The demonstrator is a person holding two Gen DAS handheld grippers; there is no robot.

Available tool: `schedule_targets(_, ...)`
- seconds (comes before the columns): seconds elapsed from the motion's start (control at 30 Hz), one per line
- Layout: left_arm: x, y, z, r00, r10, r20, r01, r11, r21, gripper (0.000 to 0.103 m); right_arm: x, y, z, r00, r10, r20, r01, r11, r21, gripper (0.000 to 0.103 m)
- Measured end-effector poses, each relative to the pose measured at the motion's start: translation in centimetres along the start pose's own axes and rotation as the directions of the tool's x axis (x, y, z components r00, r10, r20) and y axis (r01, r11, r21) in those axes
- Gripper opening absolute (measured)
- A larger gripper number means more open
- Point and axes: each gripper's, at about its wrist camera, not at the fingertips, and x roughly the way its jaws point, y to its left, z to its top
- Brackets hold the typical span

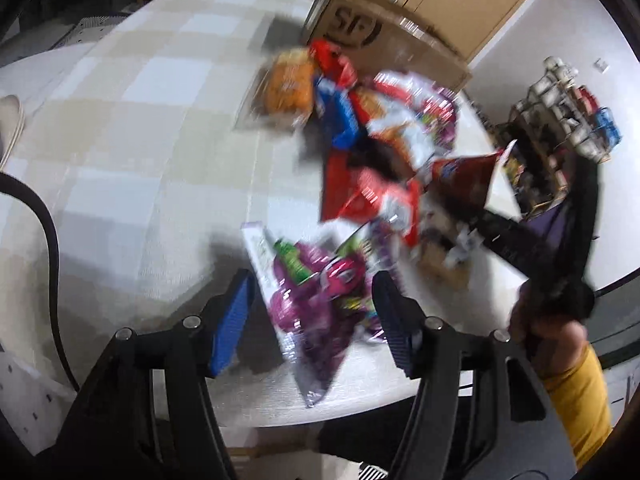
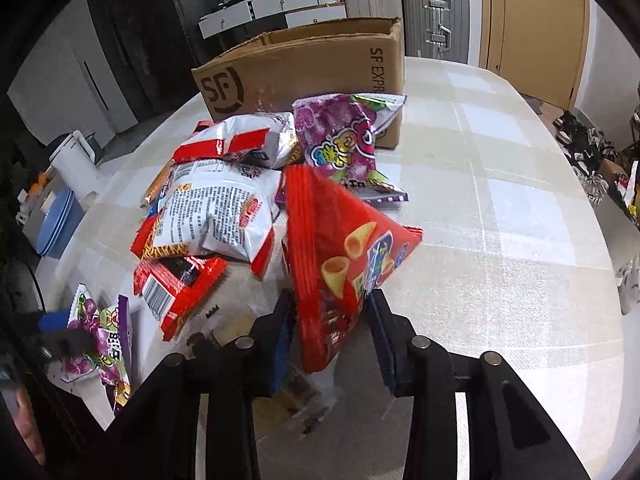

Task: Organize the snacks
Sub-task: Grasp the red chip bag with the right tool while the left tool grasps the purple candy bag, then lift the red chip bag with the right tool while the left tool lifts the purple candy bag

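Slippage is the main risk: the right gripper (image 2: 332, 336) has its pads nipped on the lower end of the red cone-snack bag (image 2: 340, 256), and that slick foil, hanging tilted above the table (image 2: 500, 216), could slide out or swing into the pile (image 2: 220, 208) of white-and-red packets if the hand jerks. A hard squeeze, by my guess, would also crush the cones inside. The left gripper (image 1: 312, 312) stands about half open over a purple candy bag (image 1: 316, 292) that lies on the table near its edge; its pads flank the bag without pressing it, and the blurred view leaves any contact uncertain. A careless nudge there could push the bag off the rim. Both grippers point steeply down at the cloth from the near side, the person's yellow sleeve (image 1: 580, 400) showing behind the right one. The open SF box (image 2: 308, 68), at the far side behind the pile, looks like the place for the snacks.
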Motion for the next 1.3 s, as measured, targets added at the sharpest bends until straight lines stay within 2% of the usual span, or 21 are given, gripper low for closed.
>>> schedule_targets(0.03,0.3,0.1,0.0,1.0,-0.023,-0.01,0.023,1.0,-0.01,0.058,0.0,0.2,0.1,1.0,-0.003,0.006,0.003,1.0,-0.006,0.04)
schedule_targets(0.1,0.5,-0.1,0.1,1.0,-0.024,-0.008,0.024,1.0,-0.008,0.058,0.2,0.3,0.4,1.0,-0.007,0.014,0.007,1.0,-0.006,0.04)
schedule_targets(0.13,0.6,-0.1,0.1,0.999,-0.032,-0.003,0.032,0.999,-0.012,0.055,0.2,0.4,0.5,1.0,-0.004,0.018,0.004,1.0,-0.001,0.04)
schedule_targets(0.17,0.7,-0.1,0.1,0.999,-0.05,-0.006,0.05,0.998,-0.022,0.044,0.2,0.4,0.7,1.0,0.0,0.021,0.0,1.0,0.004,0.04)
schedule_targets(0.2,0.9,-0.2,0.1,0.997,-0.074,-0.009,0.073,0.997,-0.03,0.041,0.2,0.3,0.8,1.0,0.003,0.023,-0.003,1.0,0.014,0.04)
schedule_targets(0.27,0.9,-0.3,0.1,0.997,-0.078,0.0,0.078,0.997,-0.029,0.039,0.2,0.0,1.1,1.0,0.007,0.021,-0.008,0.999,0.031,0.035)
schedule_targets(0.4,0.2,-0.8,-0.2,0.996,-0.082,0.033,0.083,0.997,0.0,0.032,-0.6,-0.5,1.5,0.999,0.011,0.049,-0.013,0.998,0.054,0.033)
schedule_targets(0.6,-0.8,-1.2,0.0,0.992,-0.115,0.059,0.115,0.993,0.008,0.031,-2.5,-1.0,1.4,0.995,0.029,0.096,-0.035,0.997,0.067,0.031)
schedule_targets(0.73,-1.9,-1.3,0.0,0.988,-0.134,0.078,0.133,0.991,0.011,0.03,-3.9,-1.1,1.4,0.99,0.055,0.13,-0.067,0.994,0.088,0.023)
schedule_targets(0.93,-2.9,-0.8,-0.2,0.985,-0.147,0.093,0.148,0.989,0.004,0.03,-4.5,-1.0,0.8,0.99,0.064,0.129,-0.074,0.994,0.081,0.022)
schedule_targets(1.07,-3.2,-0.8,0.1,0.981,-0.158,0.109,0.159,0.987,-0.001,0.03,-5.3,-1.5,0.9,0.982,0.092,0.163,-0.112,0.987,0.118,0.018)
schedule_targets(1.1,-3.4,-0.7,0.2,0.981,-0.16,0.114,0.162,0.987,-0.004,0.03,-5.6,-1.5,0.8,0.979,0.102,0.176,-0.124,0.984,0.124,0.016)
schedule_targets(1.13,-3.4,-0.8,0.4,0.98,-0.162,0.115,0.164,0.987,-0.004,0.03,-5.7,-1.5,0.8,0.978,0.104,0.183,-0.128,0.984,0.123,0.008)
schedule_targets(1.3,-3.4,-0.7,0.3,0.979,-0.171,0.108,0.172,0.985,-0.003,0.03,-4.5,-0.6,0.5,0.991,0.059,0.117,-0.071,0.993,0.098,0.007)
